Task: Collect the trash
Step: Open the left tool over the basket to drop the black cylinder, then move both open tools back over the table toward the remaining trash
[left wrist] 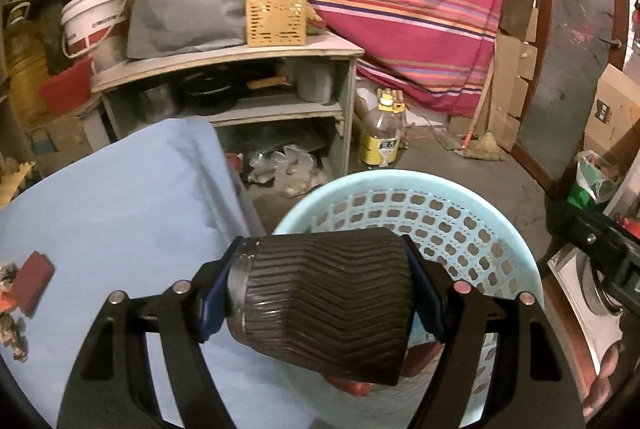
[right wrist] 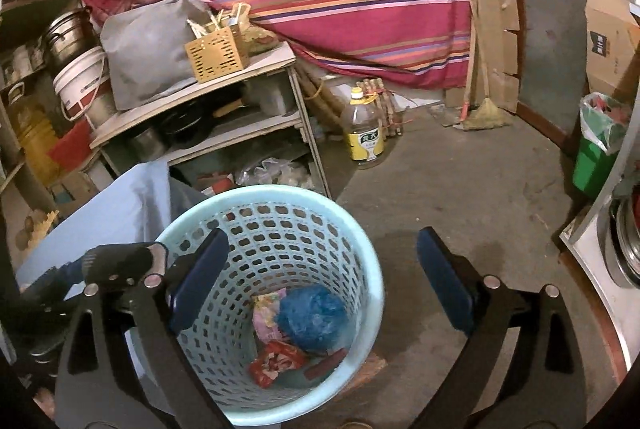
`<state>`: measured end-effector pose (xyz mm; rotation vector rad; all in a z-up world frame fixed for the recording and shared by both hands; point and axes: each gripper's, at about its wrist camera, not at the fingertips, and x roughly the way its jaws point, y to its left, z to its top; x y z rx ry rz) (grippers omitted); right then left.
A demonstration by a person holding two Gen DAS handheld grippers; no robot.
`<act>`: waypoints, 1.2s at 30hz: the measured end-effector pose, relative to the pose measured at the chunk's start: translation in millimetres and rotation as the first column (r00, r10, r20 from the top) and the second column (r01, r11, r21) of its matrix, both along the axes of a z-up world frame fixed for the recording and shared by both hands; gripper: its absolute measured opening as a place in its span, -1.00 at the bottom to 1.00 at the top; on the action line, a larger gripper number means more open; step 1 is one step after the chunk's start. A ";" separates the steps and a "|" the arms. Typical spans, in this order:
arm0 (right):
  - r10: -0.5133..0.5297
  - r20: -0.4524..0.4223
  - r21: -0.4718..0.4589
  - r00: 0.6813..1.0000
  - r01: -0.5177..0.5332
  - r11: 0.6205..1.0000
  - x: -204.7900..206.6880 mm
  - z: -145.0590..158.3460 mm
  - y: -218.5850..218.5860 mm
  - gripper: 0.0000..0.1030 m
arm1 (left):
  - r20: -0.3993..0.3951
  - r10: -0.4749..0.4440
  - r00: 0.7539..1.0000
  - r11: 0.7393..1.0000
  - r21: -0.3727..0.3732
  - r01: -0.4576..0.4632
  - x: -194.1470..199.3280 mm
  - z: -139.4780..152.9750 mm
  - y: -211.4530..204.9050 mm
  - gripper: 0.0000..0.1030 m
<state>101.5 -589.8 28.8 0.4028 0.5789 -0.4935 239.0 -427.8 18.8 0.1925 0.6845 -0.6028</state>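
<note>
1. Trash item: black ribbed cone, an air-filter-like piece (left wrist: 324,305), pleated sides in a chevron pattern, metal ring at its narrow end. Clamped across its width between the blue pads of the left gripper (left wrist: 320,293). Long axis runs left to right, narrow ringed end to the left, wide end to the right, partly over the basket rim.
2. Blue cloth-covered surface (left wrist: 120,197), smooth, at left; its edge runs just beside the basket.
3. Pale blue plastic basket (right wrist: 360,249), round, perforated wall, open top unobstructed. Inside at the bottom: crumpled blue plastic wad (right wrist: 312,317), pink wrapper (right wrist: 268,313), red wrapper (right wrist: 276,361).
4. Right gripper (right wrist: 324,281): jaws spread wide, nothing between the pads, held above the basket mouth.
5. Bare concrete floor (right wrist: 460,197), open room to the right of the basket.
6. Green bin with plastic liner (right wrist: 596,153), far right, well apart.
</note>
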 end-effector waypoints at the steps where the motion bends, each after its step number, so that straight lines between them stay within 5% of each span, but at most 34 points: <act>1: -0.002 -0.003 -0.002 1.000 0.002 1.000 -0.3 -0.2 -0.6 0.81 | -0.009 -0.012 1.000 1.000 0.000 0.012 0.9 -1.9 -3.5 0.45; 12: 0.001 -0.031 -0.037 1.000 -0.002 0.999 13.4 0.7 11.1 0.90 | -0.029 0.019 0.999 1.000 -0.008 -0.019 8.3 2.3 37.0 0.73; 19: 0.076 -0.065 -0.080 0.995 -0.081 0.994 42.2 0.5 51.9 0.91 | 0.043 0.143 0.989 0.990 0.006 -0.143 10.0 17.4 128.4 0.81; 27: 0.183 -0.062 -0.055 0.981 -0.186 0.981 84.6 -0.4 120.1 0.91 | 0.144 0.315 0.938 0.942 0.073 -0.328 22.4 26.3 258.4 0.82; 36: 0.288 -0.067 -0.044 0.955 -0.291 0.956 134.5 2.5 200.3 0.91 | 0.181 0.420 0.890 0.897 0.070 -0.437 27.9 25.9 371.5 0.82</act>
